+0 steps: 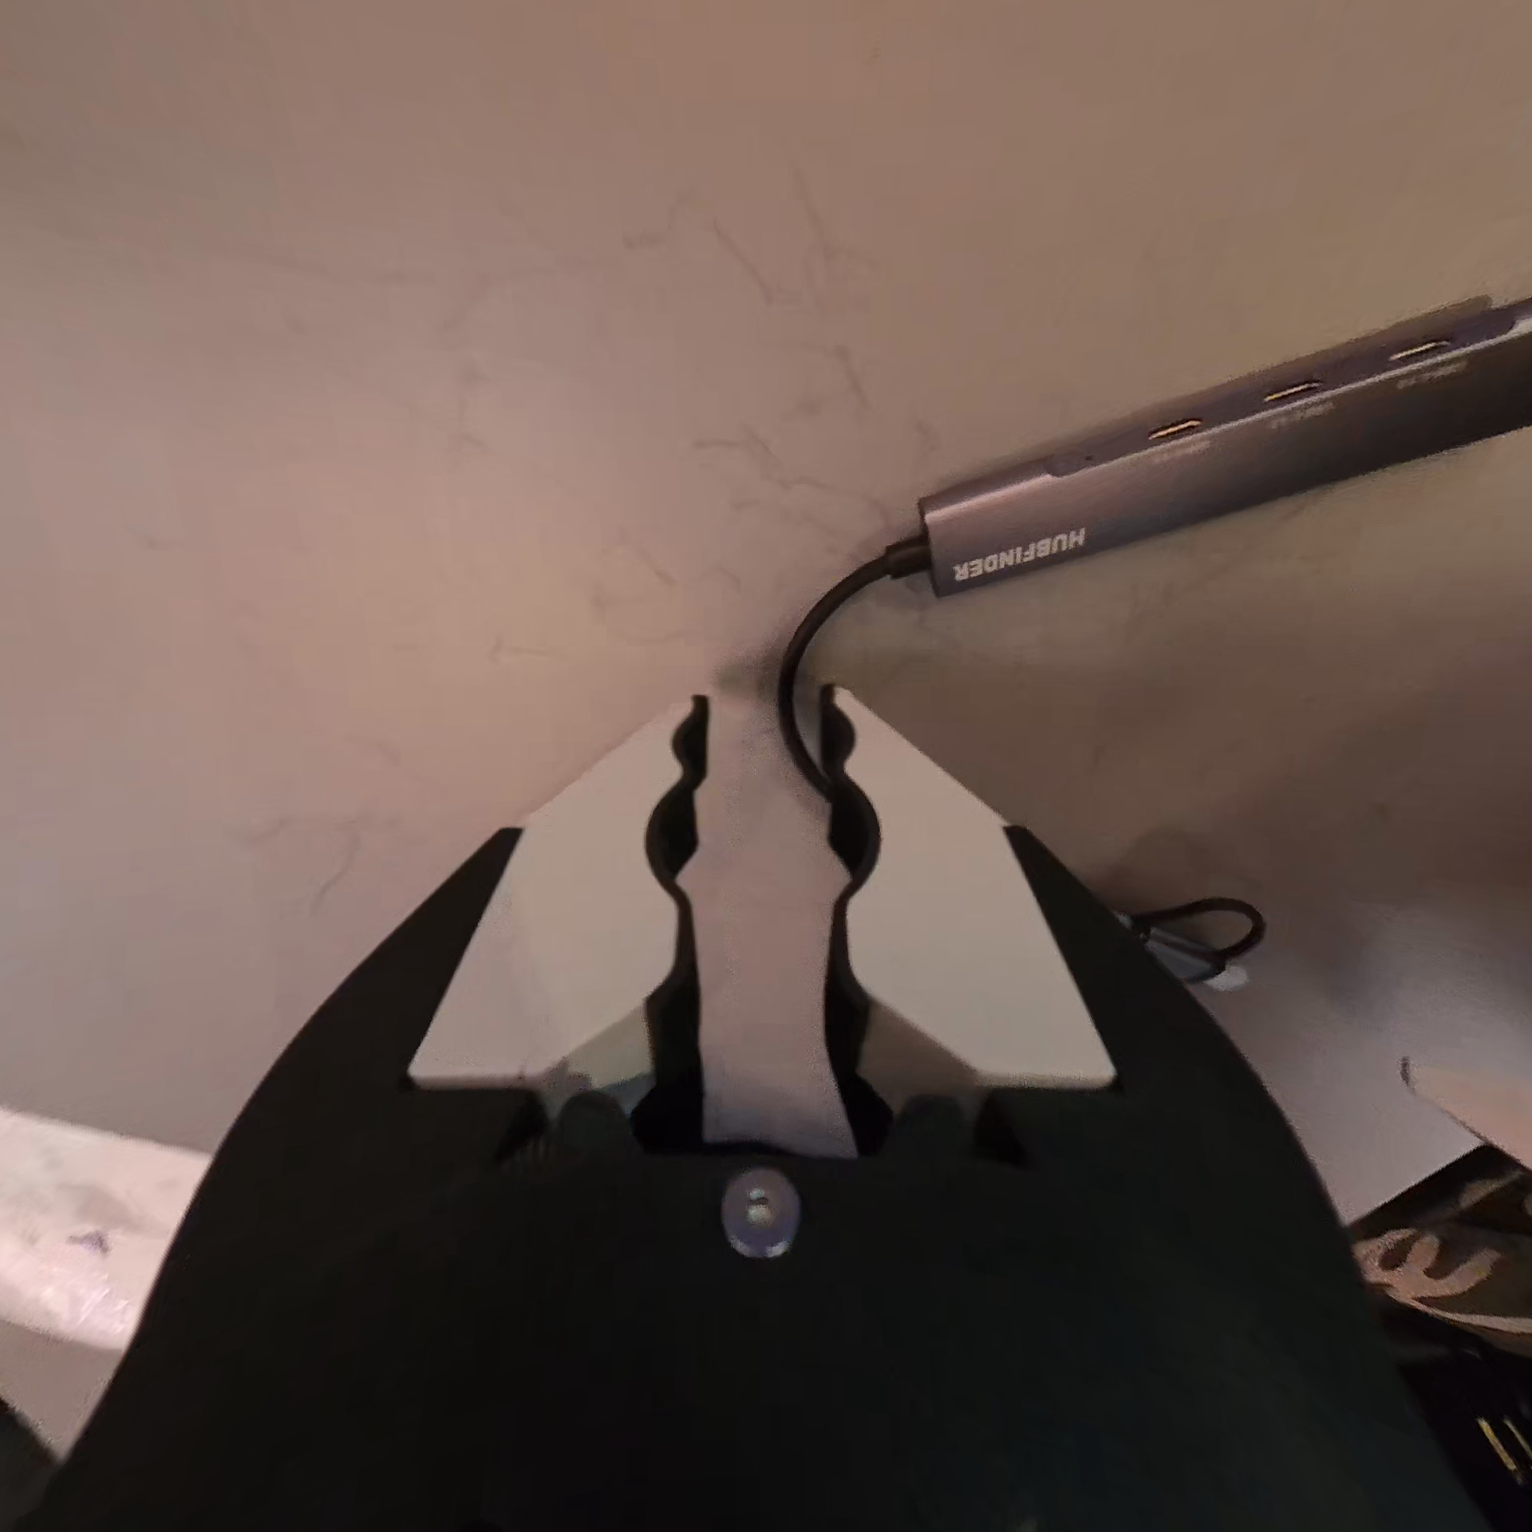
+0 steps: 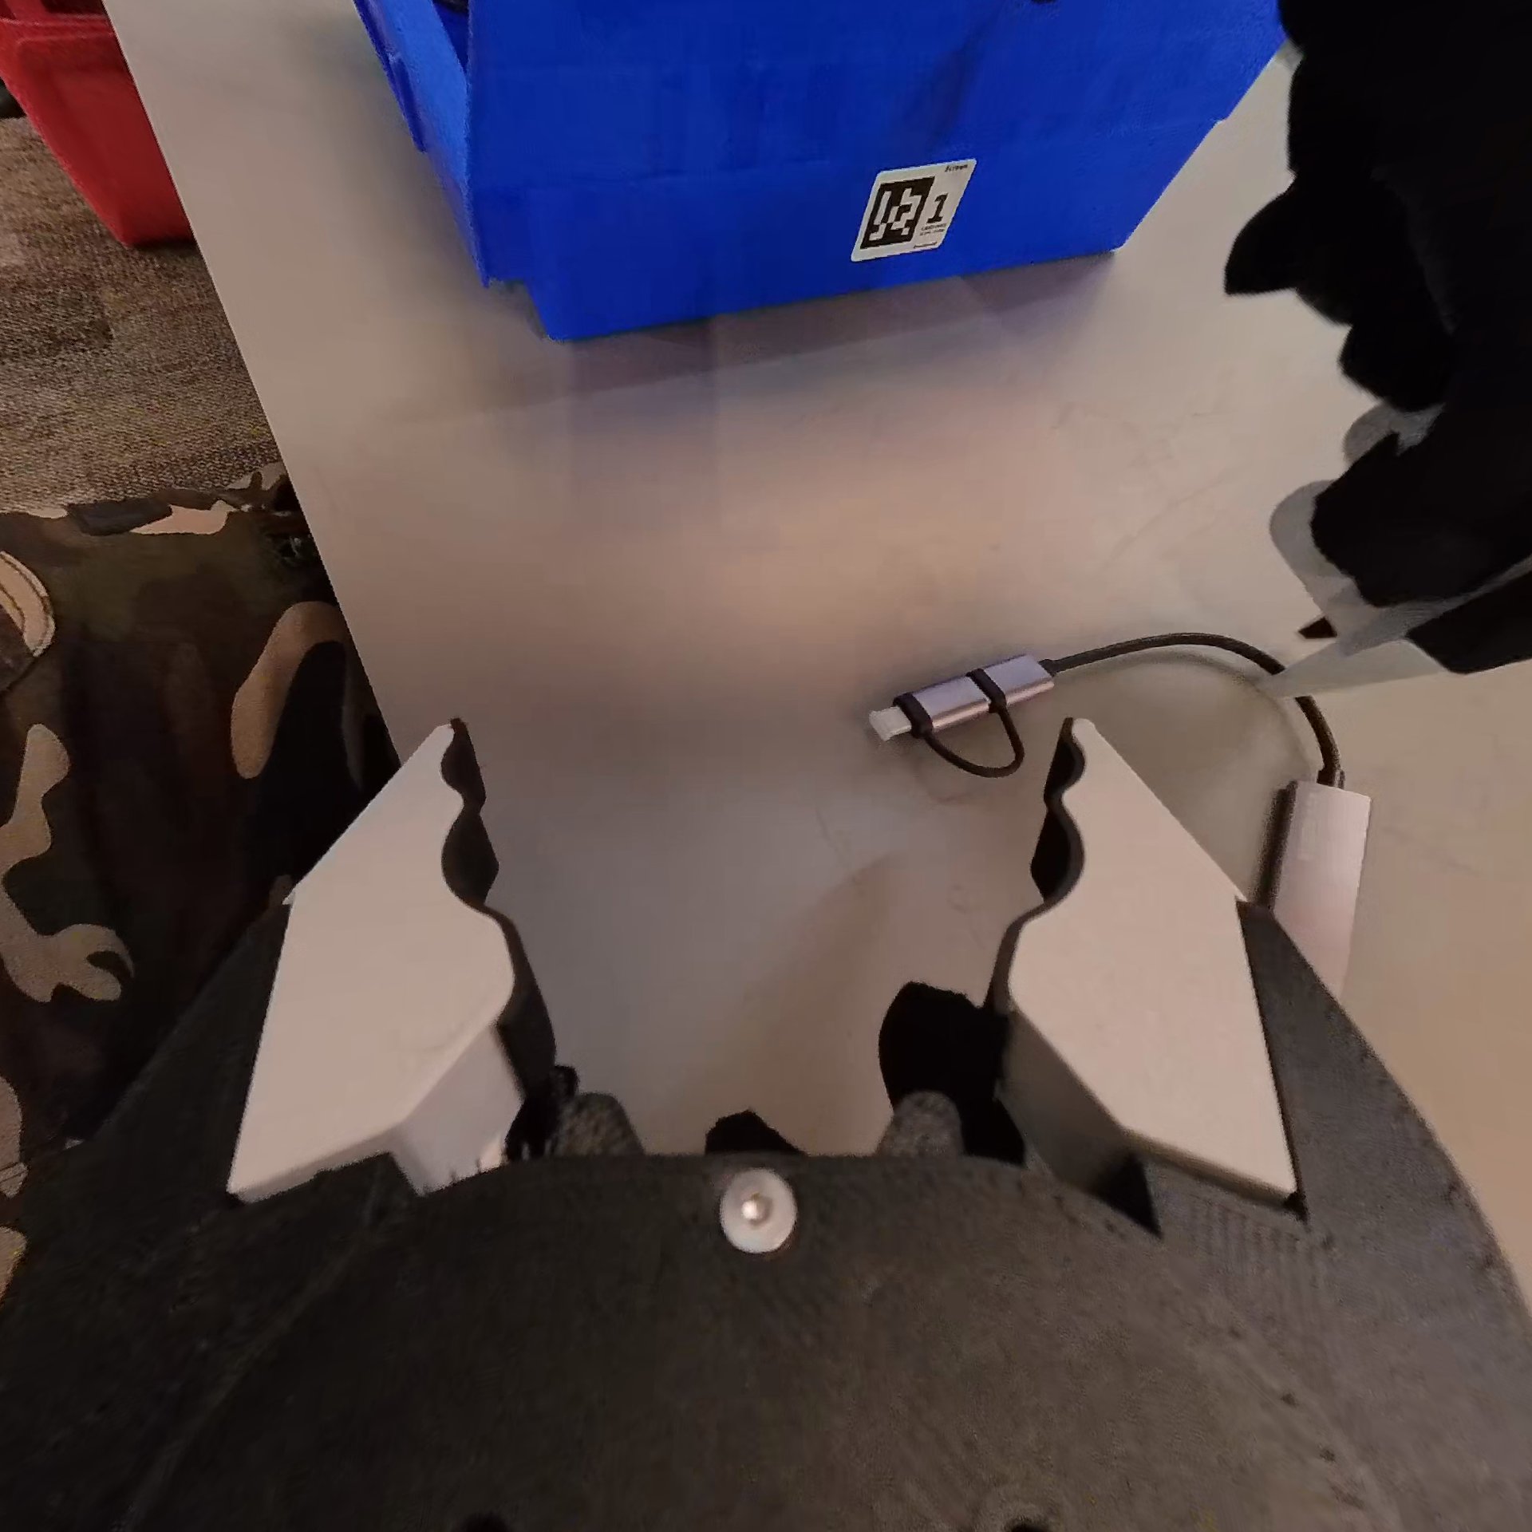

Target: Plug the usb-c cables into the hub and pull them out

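A grey hub [image 1: 1227,464] lies on the pale table at the upper right of the left wrist view. Its black cable [image 1: 796,663] curves down from the hub's end and runs between my left gripper's [image 1: 763,700] fingers, close to the right finger. The left jaws stand narrowly apart, with table showing between them. The cable's grey plug end [image 2: 966,700], with a black tether loop, lies on the table just ahead of my right gripper's [image 2: 763,729] right finger. The right gripper is wide open and empty. The left gripper's white finger [image 2: 1326,655] shows over the cable in the right wrist view.
A blue bin [image 2: 787,124] with a marker sticker stands at the back of the table. A red bin [image 2: 75,116] sits on the floor beyond the table's left edge [image 2: 273,464]. Camouflage fabric [image 2: 124,705] lies left of that edge. A black-gloved hand [image 2: 1426,290] holds the left gripper.
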{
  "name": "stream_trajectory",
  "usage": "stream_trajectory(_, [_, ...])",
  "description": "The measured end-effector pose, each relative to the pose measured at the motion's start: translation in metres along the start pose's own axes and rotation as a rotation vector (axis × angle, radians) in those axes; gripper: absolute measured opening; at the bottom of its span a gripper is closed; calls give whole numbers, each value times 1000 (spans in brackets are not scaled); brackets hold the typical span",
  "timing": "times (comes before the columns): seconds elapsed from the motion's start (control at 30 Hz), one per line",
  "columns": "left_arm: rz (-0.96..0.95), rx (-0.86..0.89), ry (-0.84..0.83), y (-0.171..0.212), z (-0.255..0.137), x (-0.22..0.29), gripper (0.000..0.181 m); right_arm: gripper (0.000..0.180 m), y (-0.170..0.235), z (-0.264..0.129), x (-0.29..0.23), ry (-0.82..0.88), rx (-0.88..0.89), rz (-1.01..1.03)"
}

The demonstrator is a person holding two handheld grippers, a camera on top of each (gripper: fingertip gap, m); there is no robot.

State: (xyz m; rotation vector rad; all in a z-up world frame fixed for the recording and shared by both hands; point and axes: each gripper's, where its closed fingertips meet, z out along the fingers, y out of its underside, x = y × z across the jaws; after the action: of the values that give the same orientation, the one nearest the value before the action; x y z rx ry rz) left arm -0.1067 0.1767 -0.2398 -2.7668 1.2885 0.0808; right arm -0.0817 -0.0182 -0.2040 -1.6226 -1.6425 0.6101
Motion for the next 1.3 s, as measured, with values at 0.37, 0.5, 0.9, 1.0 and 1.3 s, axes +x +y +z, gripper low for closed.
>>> stream_trajectory(0.37, [-212,261,-272,140,-183,-20,27,132,-5,-5,4,-1,27,32])
stream_trajectory(0.5, [-342,164,-220,235,-158,-12,24,132,-6,-4,1,-4,22,24])
stream_trajectory(0.9, [-516,274,-156,278,-69,-4,1,132,0,0,-1,17,-16,-5])
stream_trajectory(1.0, [-541,356,-189,276,-90,-9,1,132,-2,-2,2,24,-6,0])
stream_trajectory(1.3, [-518,835,-370,253,-258,-22,0,126,-23,-18,11,41,106,49])
